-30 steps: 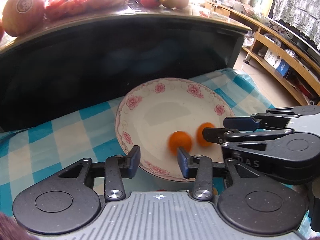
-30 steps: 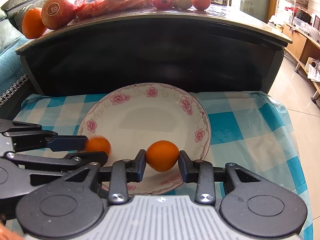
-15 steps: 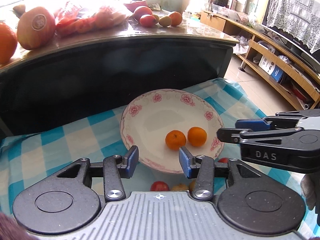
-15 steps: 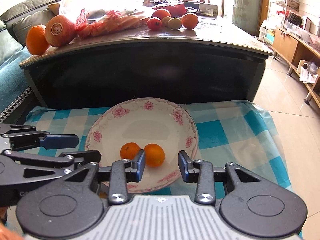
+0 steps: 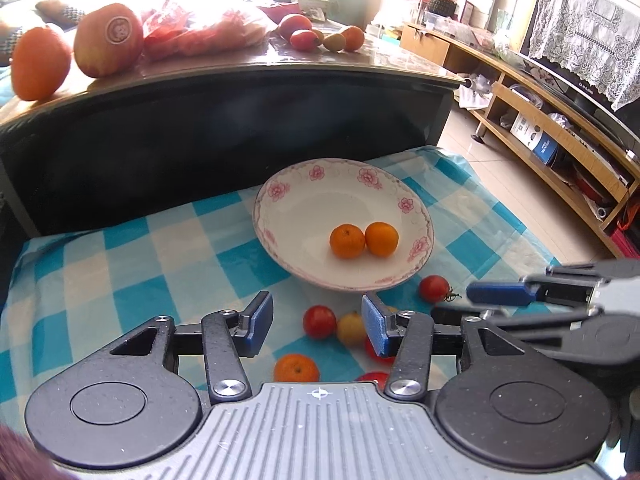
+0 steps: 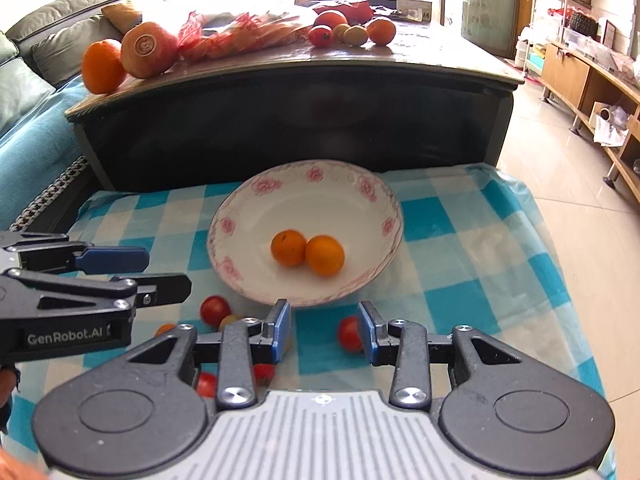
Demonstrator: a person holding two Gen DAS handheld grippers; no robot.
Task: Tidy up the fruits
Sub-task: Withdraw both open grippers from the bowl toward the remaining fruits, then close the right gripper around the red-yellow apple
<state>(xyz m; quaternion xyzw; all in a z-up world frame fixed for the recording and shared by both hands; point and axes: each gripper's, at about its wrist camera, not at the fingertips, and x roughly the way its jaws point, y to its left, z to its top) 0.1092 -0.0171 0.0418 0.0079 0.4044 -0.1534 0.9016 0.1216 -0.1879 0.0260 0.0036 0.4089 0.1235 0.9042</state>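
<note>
Where they touch | two oranges [image 5: 363,239] | round, glossy | floral plate [image 5: 304,184]

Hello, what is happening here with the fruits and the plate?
A person is sorting fruit with a hand-held gripper in each hand. Two small oranges already lie side by side in the flowered plate on the checked cloth. The left hand-held gripper and the right hand-held gripper are both open and hold nothing; the left one's jaws have just been opening. Several small tomatoes, a yellow fruit and another small orange wait on the cloth in front of the plate.
</note>
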